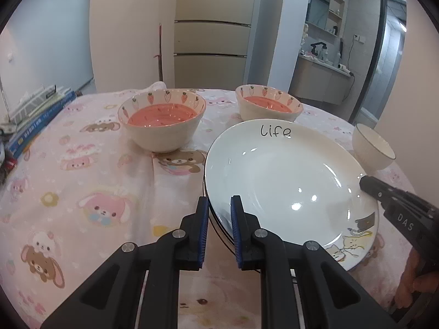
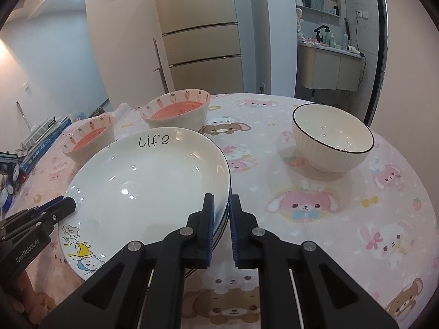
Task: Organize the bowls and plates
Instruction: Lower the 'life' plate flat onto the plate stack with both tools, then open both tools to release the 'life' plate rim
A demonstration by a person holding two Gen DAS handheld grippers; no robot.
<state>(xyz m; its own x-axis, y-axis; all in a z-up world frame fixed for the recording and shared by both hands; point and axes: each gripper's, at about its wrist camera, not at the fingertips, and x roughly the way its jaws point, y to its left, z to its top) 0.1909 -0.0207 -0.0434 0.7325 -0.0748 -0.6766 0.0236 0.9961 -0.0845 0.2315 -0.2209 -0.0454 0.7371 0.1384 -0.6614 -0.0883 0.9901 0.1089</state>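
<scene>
Pinching opposite edges of the plate stack (image 1: 288,181), both tools sit nearest: the left gripper (image 1: 219,205) has its jaws nearly pressed together on the stack's left rim, and the right gripper (image 2: 221,203) clamps the right rim the same way. At least two or three plates lie nested there on the tablecloth (image 1: 82,192), the top one marked "Life", so the plates look gathered already. What seems left is the bowls, none yet stacked. Just beyond the stack stand two carrot bowls (image 1: 162,120), side by side but apart, each with a pink inside, and the second one (image 1: 270,105) sits almost touching the stack's far rim. A white bowl (image 2: 332,139) rests alone to the right, well apart from the others. The right view shows that bowl whole, with its dark rim line and empty inside; the left view catches only part of it at the frame's edge. The left view shows more of the books (image 1: 38,115) at the table's left side. Farthest back stand a fridge (image 1: 211,44) and a sink counter (image 2: 329,65).
</scene>
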